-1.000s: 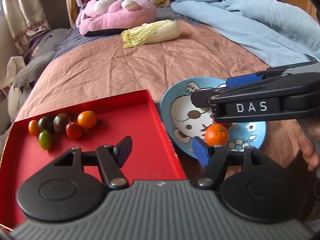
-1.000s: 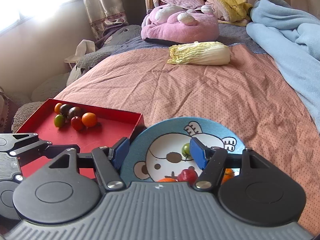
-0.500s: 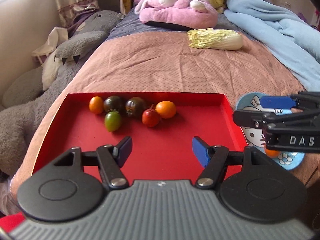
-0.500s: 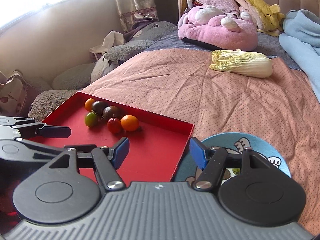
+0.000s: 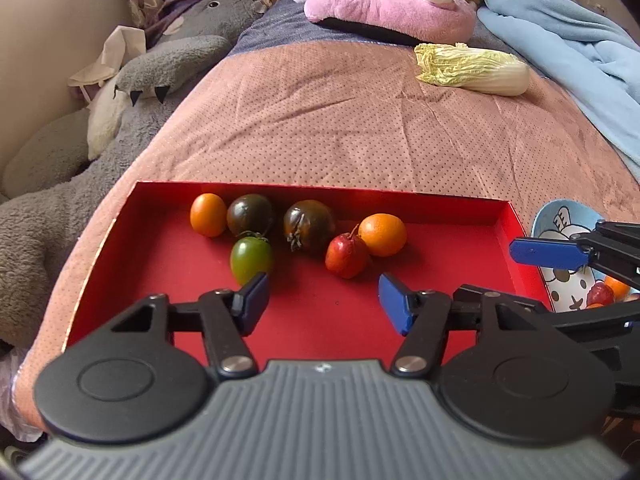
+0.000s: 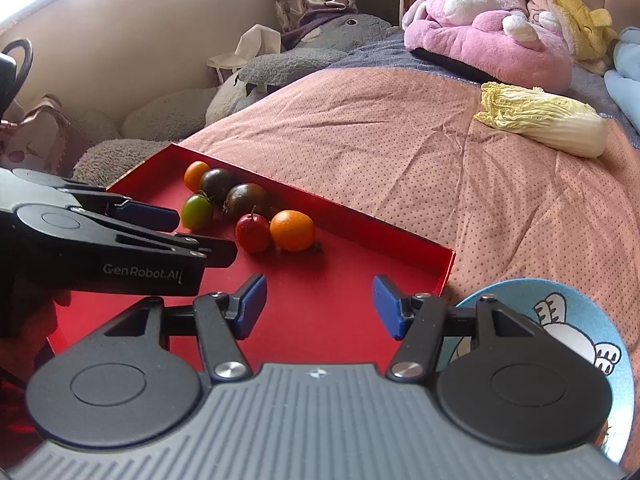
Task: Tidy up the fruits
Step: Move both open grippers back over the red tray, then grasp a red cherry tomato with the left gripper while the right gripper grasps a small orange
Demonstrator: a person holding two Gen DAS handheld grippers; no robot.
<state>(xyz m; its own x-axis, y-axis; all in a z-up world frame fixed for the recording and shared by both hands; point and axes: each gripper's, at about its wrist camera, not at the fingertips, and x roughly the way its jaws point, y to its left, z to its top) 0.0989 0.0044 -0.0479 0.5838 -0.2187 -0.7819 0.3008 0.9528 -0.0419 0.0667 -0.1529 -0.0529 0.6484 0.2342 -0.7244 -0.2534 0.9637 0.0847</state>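
Observation:
A red tray (image 5: 160, 260) on the bed holds several small fruits in a loose row: two orange ones (image 5: 383, 234), two dark tomatoes (image 5: 309, 222), a green tomato (image 5: 251, 255) and a red fruit (image 5: 346, 256). My left gripper (image 5: 322, 294) hovers over the tray just short of them. Its jaws are closing and nothing is between them. My right gripper (image 6: 318, 300) hangs over the tray's near right part (image 6: 320, 280), also closing on nothing. A blue cartoon plate (image 5: 560, 220) to the right of the tray holds a few more fruits (image 5: 600, 294).
A napa cabbage (image 5: 472, 68) lies further up the pink bedspread. Behind it are a pink plush toy (image 5: 384, 4) and a blue blanket (image 5: 560, 40). A grey plush toy (image 5: 120, 112) lies along the bed's left edge.
Both grippers have swung left, away from the blue plate and over the red tray. The jaws of both stand a little narrower than before.

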